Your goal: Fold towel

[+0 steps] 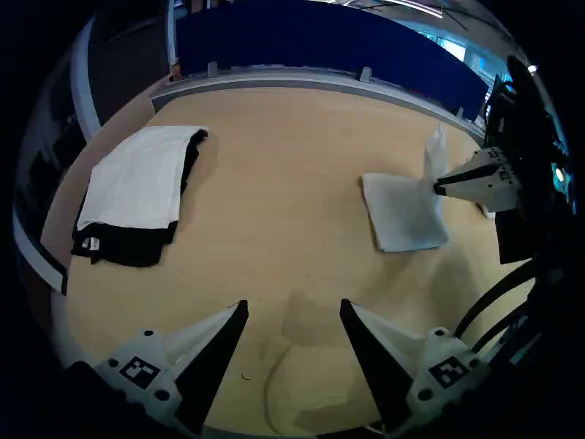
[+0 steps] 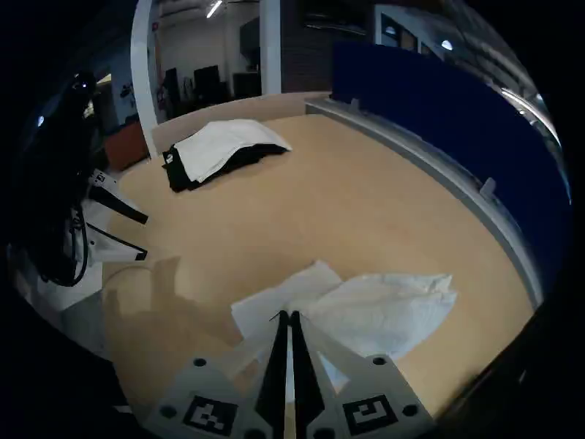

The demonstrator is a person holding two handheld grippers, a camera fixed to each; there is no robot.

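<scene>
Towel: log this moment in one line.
white towel: corner lifted | right tongs: shut on white towel | left tongs: open, empty

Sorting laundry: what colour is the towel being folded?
The towel is white; clearest in right gripper view.

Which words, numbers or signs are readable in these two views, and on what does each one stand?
No text is readable.
Tag on the black cloth: too small to read.
Squares on the left gripper and right gripper: patterns, no letters.
Towel: plain.
</scene>
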